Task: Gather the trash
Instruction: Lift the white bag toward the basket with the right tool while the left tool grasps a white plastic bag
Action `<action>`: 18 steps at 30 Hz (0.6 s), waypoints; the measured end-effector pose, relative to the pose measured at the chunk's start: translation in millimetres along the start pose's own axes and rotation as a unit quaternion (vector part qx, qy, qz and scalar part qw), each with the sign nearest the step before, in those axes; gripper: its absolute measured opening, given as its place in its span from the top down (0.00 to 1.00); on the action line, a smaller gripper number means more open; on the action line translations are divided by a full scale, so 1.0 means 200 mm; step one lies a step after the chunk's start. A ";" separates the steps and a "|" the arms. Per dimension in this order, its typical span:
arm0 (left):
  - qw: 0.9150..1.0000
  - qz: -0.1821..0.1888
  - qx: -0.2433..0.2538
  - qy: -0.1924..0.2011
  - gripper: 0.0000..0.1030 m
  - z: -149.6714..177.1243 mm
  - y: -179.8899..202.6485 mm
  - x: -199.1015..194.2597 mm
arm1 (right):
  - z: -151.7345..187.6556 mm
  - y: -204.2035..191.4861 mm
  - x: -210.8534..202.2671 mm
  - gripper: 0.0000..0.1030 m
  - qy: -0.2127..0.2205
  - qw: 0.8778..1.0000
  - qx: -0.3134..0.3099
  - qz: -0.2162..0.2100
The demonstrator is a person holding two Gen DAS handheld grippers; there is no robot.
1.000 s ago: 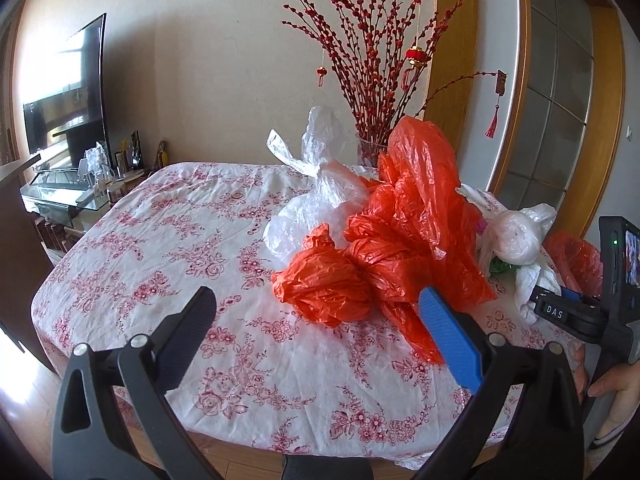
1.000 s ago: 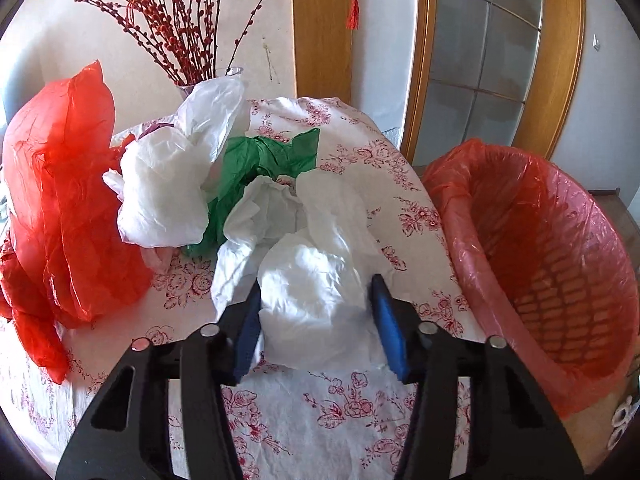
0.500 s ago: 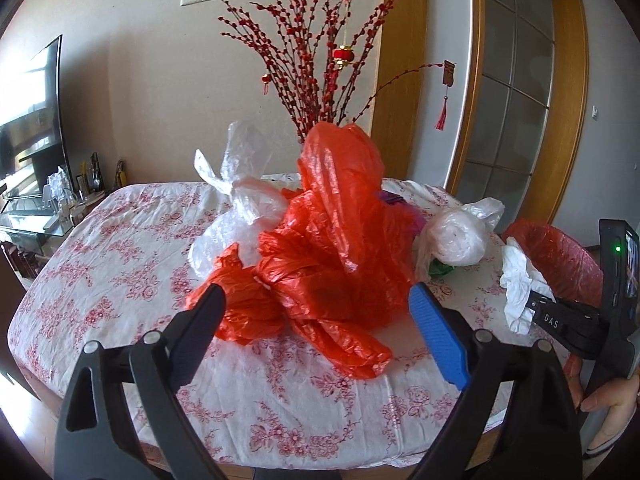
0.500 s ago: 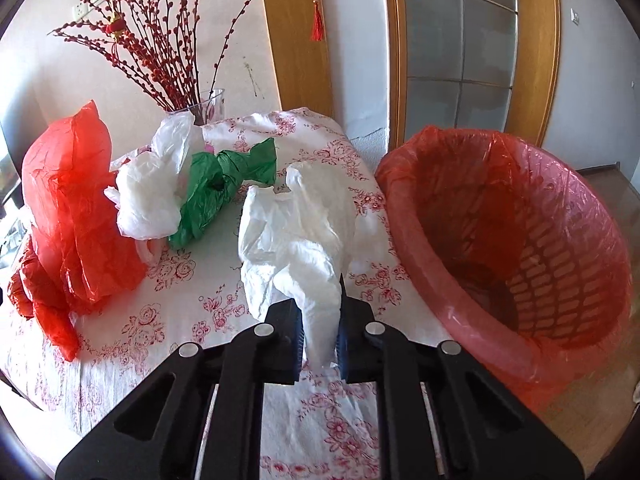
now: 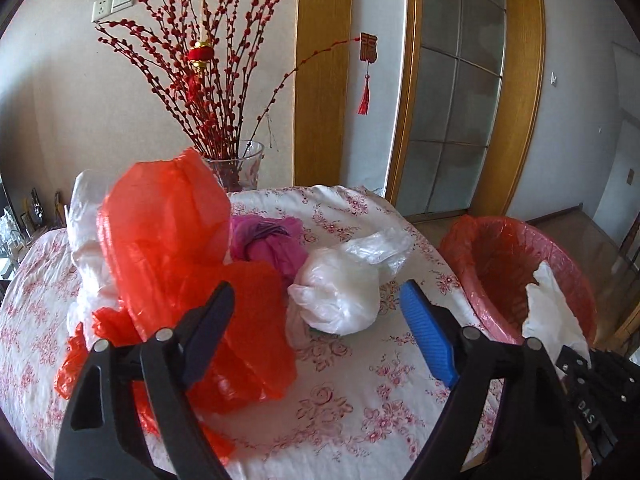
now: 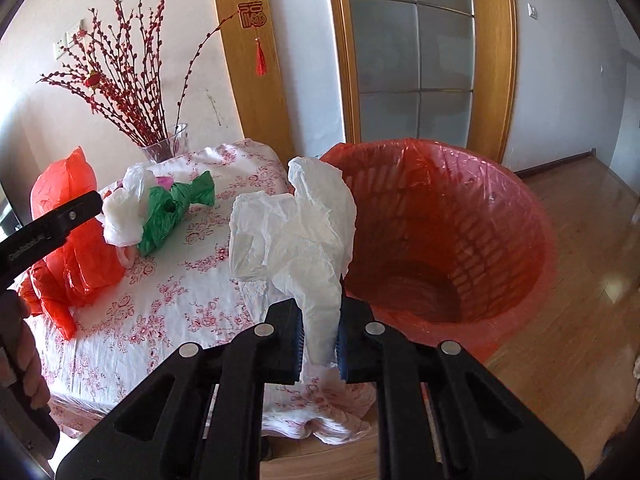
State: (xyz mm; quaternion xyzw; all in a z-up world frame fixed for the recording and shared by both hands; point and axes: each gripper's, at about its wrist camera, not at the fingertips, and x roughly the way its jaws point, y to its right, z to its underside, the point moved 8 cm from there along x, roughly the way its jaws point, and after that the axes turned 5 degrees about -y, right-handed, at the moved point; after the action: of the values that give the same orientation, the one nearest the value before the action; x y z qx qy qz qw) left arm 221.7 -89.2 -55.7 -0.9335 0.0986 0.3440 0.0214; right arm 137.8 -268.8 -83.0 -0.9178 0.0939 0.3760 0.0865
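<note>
Right gripper (image 6: 319, 338) is pinching the white bag (image 6: 296, 236); it might be slipping out before reaching the red basket (image 6: 532, 216).

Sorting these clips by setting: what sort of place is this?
Most likely a home dining or living room: a table under a floral tablecloth, a glass vase of red berry branches, and a wood-framed glass door.
</note>
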 end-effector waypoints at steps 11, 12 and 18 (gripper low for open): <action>0.997 0.017 -0.015 -0.067 0.66 0.04 0.02 0.25 | 0.02 0.11 0.00 0.87 -0.002 1.000 0.024 0.001; 0.998 0.020 -0.017 -0.063 0.70 0.03 0.02 0.24 | 0.01 0.11 0.00 0.87 -0.001 1.000 0.024 0.002; 0.999 0.037 -0.014 -0.031 0.76 -0.02 0.02 0.11 | -0.01 0.13 -0.04 0.87 0.011 1.000 0.024 0.002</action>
State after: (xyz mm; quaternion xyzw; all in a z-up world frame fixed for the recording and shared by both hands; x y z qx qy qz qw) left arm 239.6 -98.0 -65.9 -0.9184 0.1270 0.3747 -0.0015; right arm 127.8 -294.4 -77.9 -0.9193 0.1062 0.3636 0.1069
